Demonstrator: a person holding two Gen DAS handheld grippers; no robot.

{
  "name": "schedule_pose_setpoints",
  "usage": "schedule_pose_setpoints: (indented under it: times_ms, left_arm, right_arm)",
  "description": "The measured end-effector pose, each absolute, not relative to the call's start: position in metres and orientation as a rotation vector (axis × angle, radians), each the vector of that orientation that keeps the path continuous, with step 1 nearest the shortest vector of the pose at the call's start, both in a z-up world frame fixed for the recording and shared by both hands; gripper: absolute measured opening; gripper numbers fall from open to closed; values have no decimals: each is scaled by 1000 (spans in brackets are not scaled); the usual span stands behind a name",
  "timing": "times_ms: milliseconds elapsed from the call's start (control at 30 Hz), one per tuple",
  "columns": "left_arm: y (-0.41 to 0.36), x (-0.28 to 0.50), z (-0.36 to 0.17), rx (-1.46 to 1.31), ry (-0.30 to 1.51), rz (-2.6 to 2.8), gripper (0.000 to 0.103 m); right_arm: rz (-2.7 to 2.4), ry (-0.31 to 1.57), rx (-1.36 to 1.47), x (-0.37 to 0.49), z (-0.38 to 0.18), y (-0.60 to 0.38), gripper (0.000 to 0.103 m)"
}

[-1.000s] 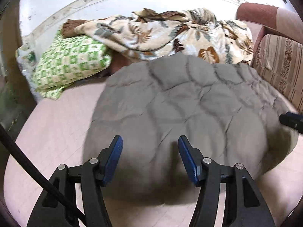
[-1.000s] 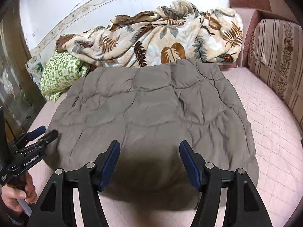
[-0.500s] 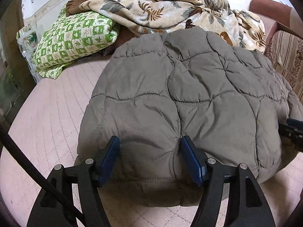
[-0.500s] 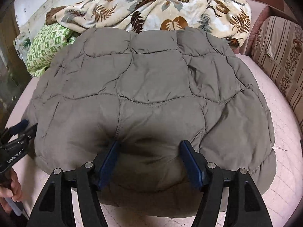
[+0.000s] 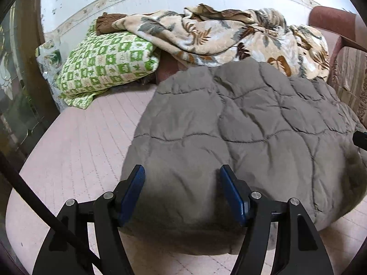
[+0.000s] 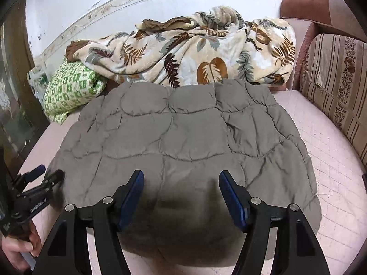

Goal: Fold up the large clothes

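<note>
Each camera sits just behind its own tongs and looks forward and downward along them across the bed (image 5: 75, 142) toward the far wall. The left view stands close over the near left part of the grey quilted coat (image 5: 240, 133); the right view is over its near middle. Both share the coat, the leaf-print blanket (image 6: 195, 52) and the green checked pillow (image 5: 107, 61).
</note>
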State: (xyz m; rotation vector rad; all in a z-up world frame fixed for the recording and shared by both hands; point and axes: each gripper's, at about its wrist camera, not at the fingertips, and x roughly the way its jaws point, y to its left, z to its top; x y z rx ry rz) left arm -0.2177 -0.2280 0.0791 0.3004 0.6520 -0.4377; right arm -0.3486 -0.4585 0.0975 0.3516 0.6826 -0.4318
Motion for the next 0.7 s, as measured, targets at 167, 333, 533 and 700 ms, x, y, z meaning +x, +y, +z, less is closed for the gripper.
schedule_pose_setpoints:
  times_ms: [167, 333, 533, 700]
  left_arm:
    - [-225, -210, 75, 295, 671, -419, 67]
    - [-226, -208, 69, 313, 685, -417, 67]
    - [-230, -203, 63, 325, 715, -412, 67]
    - [-227, -204, 66, 317, 717, -413, 67]
  right_arm:
    - [-413, 706, 363, -321, 88, -452, 72]
    - [-421, 754, 328, -299, 73, -446, 72]
    - [-416, 803, 345, -292, 57, -451, 74]
    - [-411, 794, 352, -296, 60, -451, 74]
